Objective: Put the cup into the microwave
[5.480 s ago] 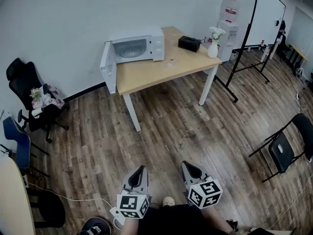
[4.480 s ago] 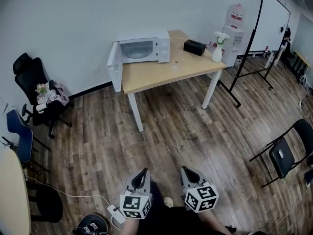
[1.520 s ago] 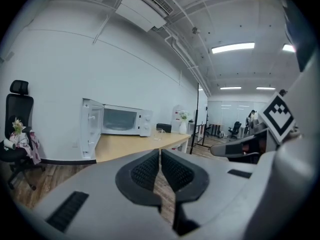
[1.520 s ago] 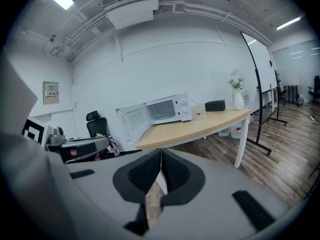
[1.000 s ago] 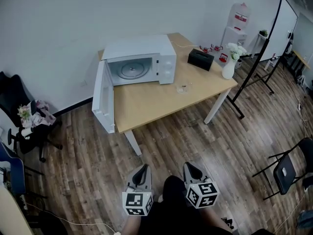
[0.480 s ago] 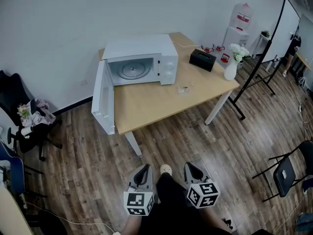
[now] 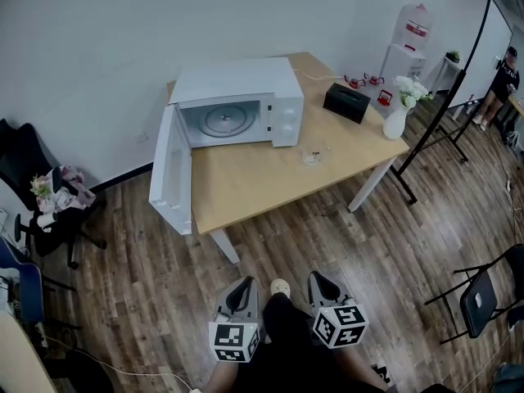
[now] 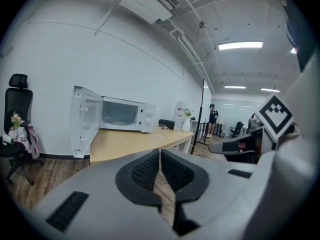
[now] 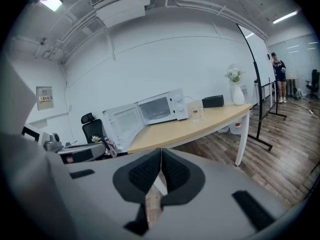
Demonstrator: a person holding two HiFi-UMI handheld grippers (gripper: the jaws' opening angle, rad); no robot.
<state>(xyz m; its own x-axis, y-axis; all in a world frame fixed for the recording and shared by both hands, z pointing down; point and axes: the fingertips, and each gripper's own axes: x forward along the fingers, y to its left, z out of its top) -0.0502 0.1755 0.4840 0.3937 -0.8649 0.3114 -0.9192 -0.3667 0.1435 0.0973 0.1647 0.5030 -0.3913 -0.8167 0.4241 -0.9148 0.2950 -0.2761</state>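
No text, brand or no. could be read anywhere. The red label on the water jug (image 7: 417, 24), well to the right of the microwave (image 7: 237, 105), was too small to make out. A wall notice (image 9: 44, 98) w/ a red patch, far left of the microwave in the right gripper view, was blurred. A small dark mark on the cup (image 9: 196, 113), just right of the microwave, was illegible. Cubes on the left gripper (image 7: 240, 283) & right gripper (image 7: 318, 277), in front of the microwave, bore b/w square code markers only, no letters.
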